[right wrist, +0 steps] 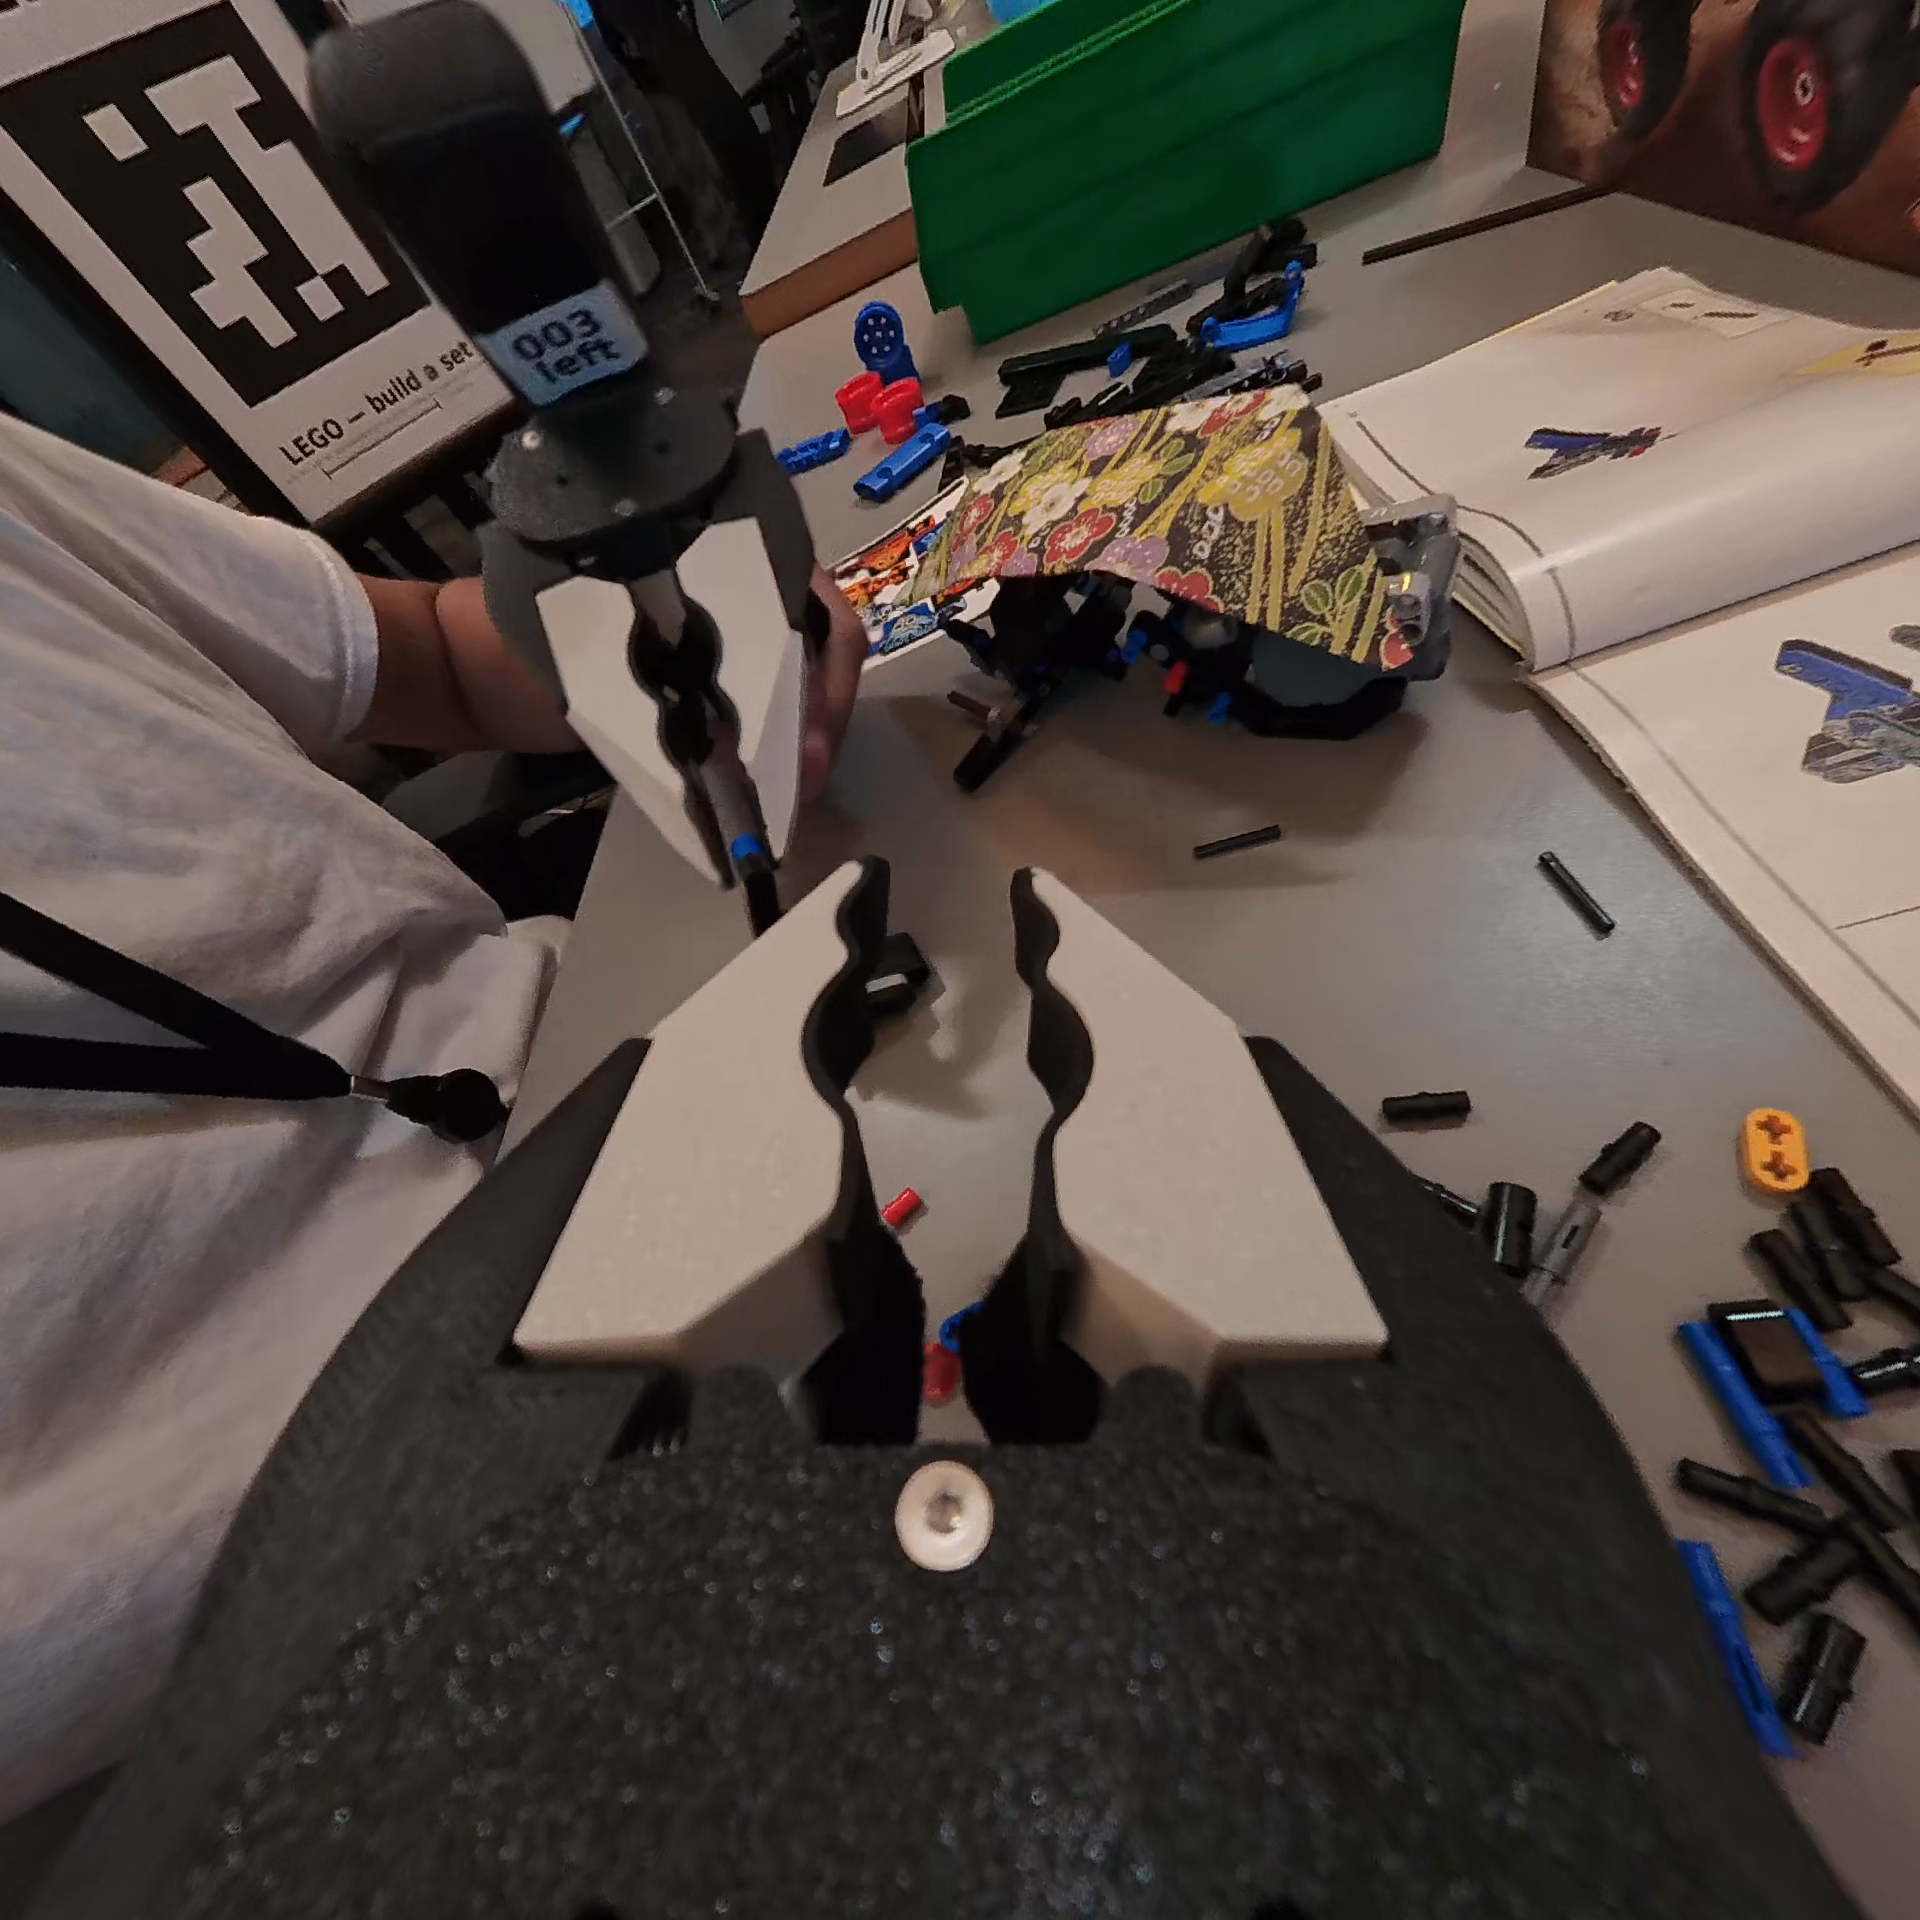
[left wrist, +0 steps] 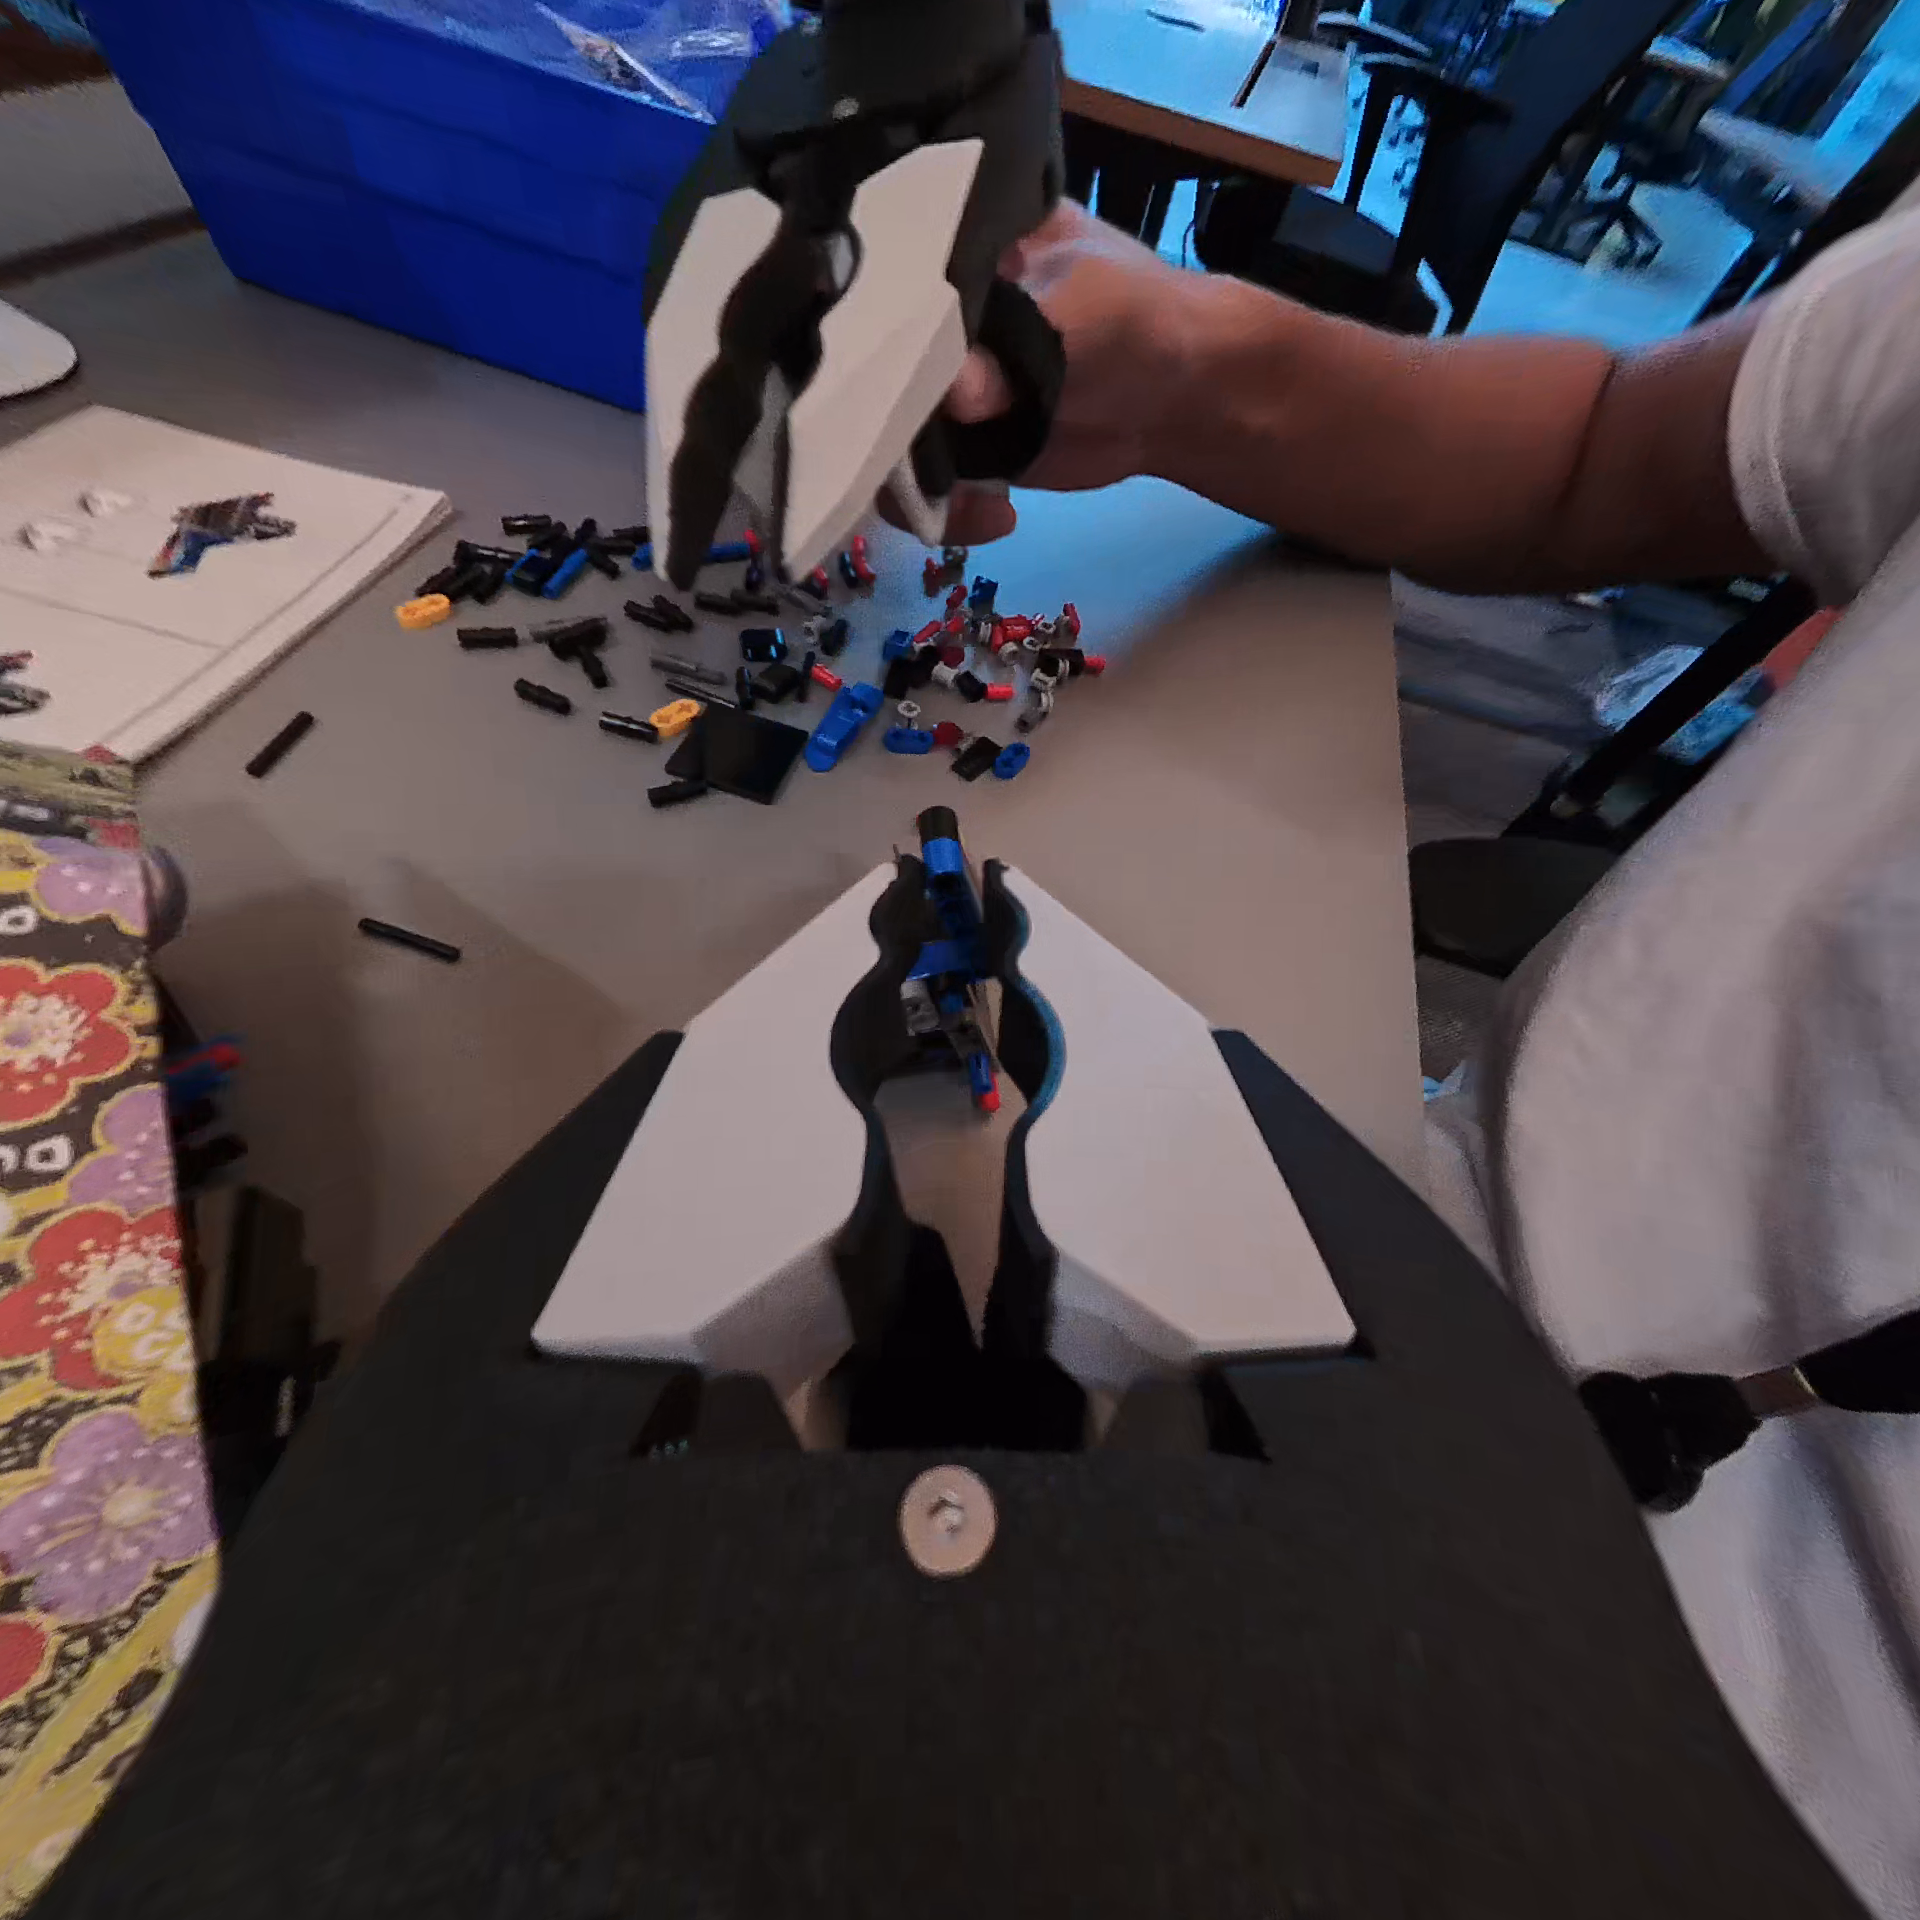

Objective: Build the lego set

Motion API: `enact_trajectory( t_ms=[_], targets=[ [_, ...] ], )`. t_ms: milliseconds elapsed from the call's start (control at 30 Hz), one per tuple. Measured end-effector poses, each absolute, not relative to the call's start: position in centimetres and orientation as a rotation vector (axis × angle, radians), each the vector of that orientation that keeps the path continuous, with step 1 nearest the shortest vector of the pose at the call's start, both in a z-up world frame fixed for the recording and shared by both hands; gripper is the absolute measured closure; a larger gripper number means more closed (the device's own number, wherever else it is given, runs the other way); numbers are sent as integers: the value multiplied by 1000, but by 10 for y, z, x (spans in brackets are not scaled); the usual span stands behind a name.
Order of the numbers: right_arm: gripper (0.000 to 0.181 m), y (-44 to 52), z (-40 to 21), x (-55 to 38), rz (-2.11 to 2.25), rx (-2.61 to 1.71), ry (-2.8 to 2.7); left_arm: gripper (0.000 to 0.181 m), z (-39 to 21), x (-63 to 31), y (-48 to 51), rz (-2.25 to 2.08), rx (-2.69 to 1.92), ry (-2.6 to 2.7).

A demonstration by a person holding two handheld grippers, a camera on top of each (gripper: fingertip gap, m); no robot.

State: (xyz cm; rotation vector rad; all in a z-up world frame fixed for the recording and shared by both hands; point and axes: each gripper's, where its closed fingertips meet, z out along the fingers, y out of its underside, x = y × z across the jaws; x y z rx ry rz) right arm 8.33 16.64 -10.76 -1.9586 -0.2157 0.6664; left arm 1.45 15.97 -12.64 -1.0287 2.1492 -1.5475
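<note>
On the grey table (left wrist: 1195, 831) | left gripper (left wrist: 940, 883) squeezes a small blue and black lego piece (left wrist: 945, 935) between its tips, near the table's near edge | right gripper (right wrist: 940, 883) has its claw open wide, holding nothing, tips low over the loose lego pile (left wrist: 779, 644) farther off | instruction book (right wrist: 1662, 499) lies open at the far right

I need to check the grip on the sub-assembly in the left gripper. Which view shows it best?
The left wrist view: the blue and black sub-assembly sits close up, clamped between the left gripper's fingers, its tip poking past them. The right wrist view shows the left gripper from farther off, with only a blue and black end visible.
</note>
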Motion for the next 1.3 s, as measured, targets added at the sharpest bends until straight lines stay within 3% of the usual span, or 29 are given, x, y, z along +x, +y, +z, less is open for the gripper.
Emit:
enact_trajectory(
  t_ms=[133, 267, 433, 500, 567, 767, 933, 1100, 1300],
  targets=[
    [158, 167, -94, 82, 660, -1916, -216, 144, -109, -5, 160, -1564, -1056, 2115],
    [156, 167, -81, 72, 672, -1910, -179, 137, -92, -48, 226, -1512, -1318, 1892],
    [148, 183, -66, 6, 666, -1853, -174, 127, -131, -106, 368, -956, -1738, 1603],
    [137, 199, -68, -22, 601, -1839, -197, 124, -145, -117, 397, -856, -1840, 1551],
    [137, 213, -74, -44, 574, -1861, -183, 123, -156, -116, 404, -893, -1916, 1553],
    [141, 242, -92, -85, 584, -1851, -143, 135, -179, -102, 406, -1001, -2034, 1594],
    [142, 247, -100, -91, 658, -1819, -55, 180, -186, -100, 416, -971, -2032, 1605],
    [143, 248, -107, -95, 679, -1835, -47, 181, -175, -98, 403, -1178, -1999, 1608],
    [143, 255, -120, -104, 614, -1887, -110, 181, -114, -102, 379, -1519, -1686, 1606]
  ],
)
